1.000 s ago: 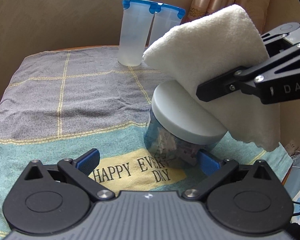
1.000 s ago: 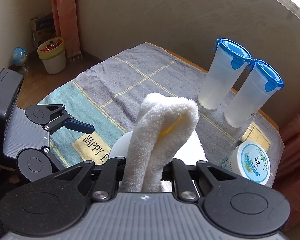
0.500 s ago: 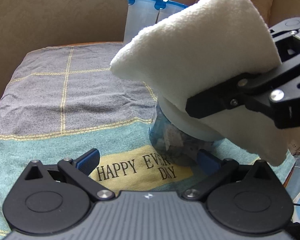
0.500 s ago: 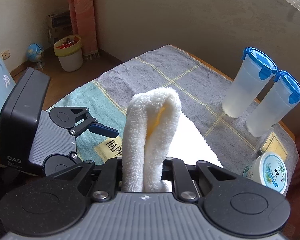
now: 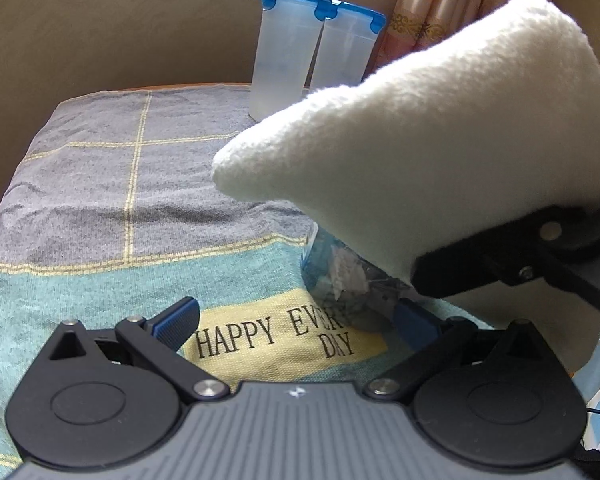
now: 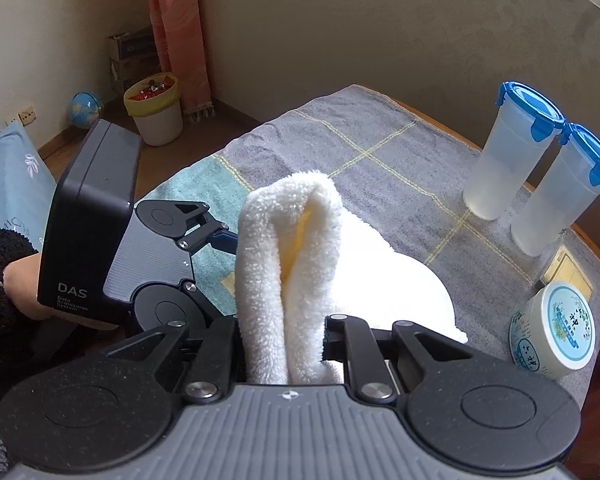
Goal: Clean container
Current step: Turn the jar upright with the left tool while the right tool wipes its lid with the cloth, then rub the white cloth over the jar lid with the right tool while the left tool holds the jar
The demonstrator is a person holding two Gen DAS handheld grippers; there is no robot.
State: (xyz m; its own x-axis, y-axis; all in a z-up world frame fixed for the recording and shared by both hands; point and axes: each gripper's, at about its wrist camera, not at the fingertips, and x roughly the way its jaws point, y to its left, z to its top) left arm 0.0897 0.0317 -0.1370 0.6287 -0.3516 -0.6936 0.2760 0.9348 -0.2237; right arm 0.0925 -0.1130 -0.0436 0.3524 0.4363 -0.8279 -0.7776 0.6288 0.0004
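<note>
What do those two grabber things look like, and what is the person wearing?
Each hand-held gripper is matt black, with two round discs, a grey ribbed plate between them and silver screws. The left hand-held gripper has blue pads on thin black fingers, and a boxy black body printed with white "DAS" lettering. The right hand-held gripper has the same black linkages. The person wears a fuzzy black sleeve.

I see plain beige walls [image 6: 340, 40] meeting in a corner, where a pink curtain [image 6: 180, 32] with a gold-patterned band hangs to the brown floor [image 6: 100, 148]. Beside the curtain stands a white bin [image 6: 156, 116] with a yellow liner, cardboard boxes [image 6: 134, 56] stacked behind it, and a small blue globe [image 6: 85, 109] sits near a wall socket [image 6: 25, 116]. A pale blue cushion [image 6: 8, 184] lies at the left. Daylight enters from the upper right. The surface [image 5: 100, 184] wears a grey and teal checked cloth.
</note>
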